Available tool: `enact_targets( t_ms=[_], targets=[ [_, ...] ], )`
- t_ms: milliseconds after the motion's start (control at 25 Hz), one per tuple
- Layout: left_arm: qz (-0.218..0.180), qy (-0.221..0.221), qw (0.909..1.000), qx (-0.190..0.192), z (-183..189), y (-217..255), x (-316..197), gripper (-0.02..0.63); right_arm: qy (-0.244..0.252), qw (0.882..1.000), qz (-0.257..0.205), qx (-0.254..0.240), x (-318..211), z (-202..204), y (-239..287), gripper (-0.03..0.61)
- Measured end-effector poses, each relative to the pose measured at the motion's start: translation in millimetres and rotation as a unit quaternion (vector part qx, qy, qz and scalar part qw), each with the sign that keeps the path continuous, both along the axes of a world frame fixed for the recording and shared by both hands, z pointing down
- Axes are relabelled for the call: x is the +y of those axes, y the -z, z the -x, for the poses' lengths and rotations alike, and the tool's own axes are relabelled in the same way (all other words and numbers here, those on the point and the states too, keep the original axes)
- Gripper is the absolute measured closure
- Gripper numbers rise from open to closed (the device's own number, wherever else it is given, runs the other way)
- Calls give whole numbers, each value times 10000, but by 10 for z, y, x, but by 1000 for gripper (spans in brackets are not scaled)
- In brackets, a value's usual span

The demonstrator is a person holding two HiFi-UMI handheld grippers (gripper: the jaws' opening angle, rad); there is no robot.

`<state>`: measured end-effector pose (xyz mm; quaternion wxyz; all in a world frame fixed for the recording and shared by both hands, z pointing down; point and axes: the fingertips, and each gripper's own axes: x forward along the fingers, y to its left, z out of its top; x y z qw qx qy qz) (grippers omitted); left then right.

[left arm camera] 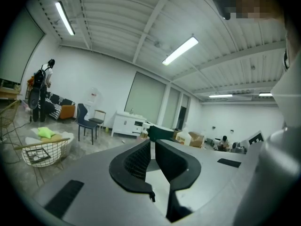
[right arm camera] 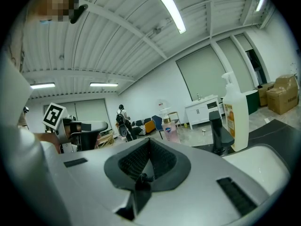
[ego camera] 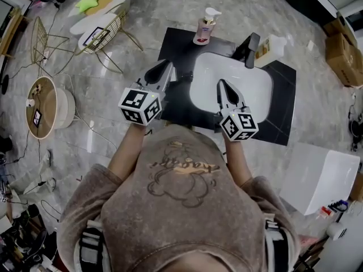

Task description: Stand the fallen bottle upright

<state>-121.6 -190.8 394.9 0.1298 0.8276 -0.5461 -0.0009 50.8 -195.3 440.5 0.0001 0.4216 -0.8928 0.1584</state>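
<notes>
Over the counter's [ego camera: 180, 43] left edge, the left gripper [ego camera: 168, 66] hovers closed.

2 pump btls [ego camera: 205, 30] [ego camera: 273, 45], 1 white sink [ego camera: 254, 93], 1 blk faucet [ego camera: 249, 50], 2 claws [ego camera: 168, 67] [ego camera: 222, 85]

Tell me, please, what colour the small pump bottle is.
Pink plastic pump bottle, white pump; head view best.

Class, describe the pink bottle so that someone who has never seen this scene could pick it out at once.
Find the black counter holding the white basin. On its far edge, left of the black tap, stands a pump bottle. It is pink with a white pump; the other bottle, right of the tap, is white with an orange label.
</notes>
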Motion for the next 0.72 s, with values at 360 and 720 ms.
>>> enact_targets(
  t_ms=[360, 720],
  targets=[
    [275, -550, 9981, 96, -91, -114, -31, 477, 7, 10000, 21, 25, 7, 24, -25, 580],
    [522, -1111, 9920, -287, -198, -276, -138, 304, -41, 10000, 60, 29, -4, 32, -64, 580]
  ],
)
